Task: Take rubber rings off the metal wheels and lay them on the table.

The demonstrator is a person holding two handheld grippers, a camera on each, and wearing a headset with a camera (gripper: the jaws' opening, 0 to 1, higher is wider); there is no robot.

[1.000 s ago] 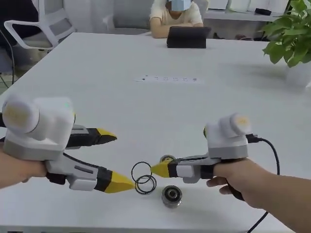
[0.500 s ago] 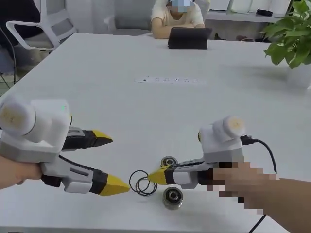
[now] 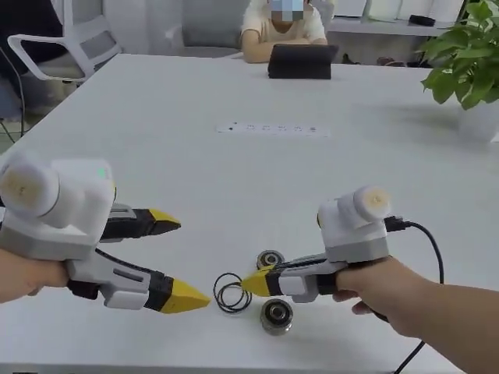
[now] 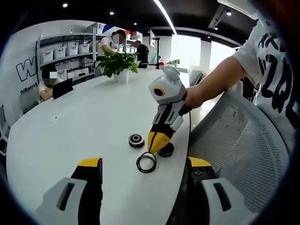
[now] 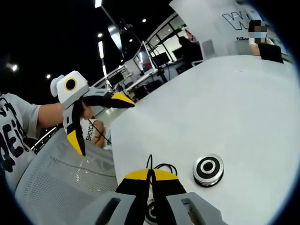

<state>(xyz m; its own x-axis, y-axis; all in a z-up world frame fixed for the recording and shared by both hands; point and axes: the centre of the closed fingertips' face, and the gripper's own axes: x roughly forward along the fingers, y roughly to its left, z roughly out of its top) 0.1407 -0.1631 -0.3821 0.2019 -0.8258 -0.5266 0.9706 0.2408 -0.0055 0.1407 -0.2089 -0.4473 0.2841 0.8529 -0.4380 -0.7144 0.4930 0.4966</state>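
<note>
Head view: by the near edge of the table point(image 3: 234, 171), the right gripper point(image 3: 251, 282) is clenched, seemingly on a rubber ring point(image 3: 232, 296) so it can be laid flat beside the metal wheels point(image 3: 276, 314). The left gripper point(image 3: 183, 259) is held released, ready alongside.

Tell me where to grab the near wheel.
Take the near wheel across its outer rim, from straight above. It lies flat on the table, hole up, so only its round side wall offers the jaws two opposed faces. The left tool is open; the right tool grips a ring.
</note>
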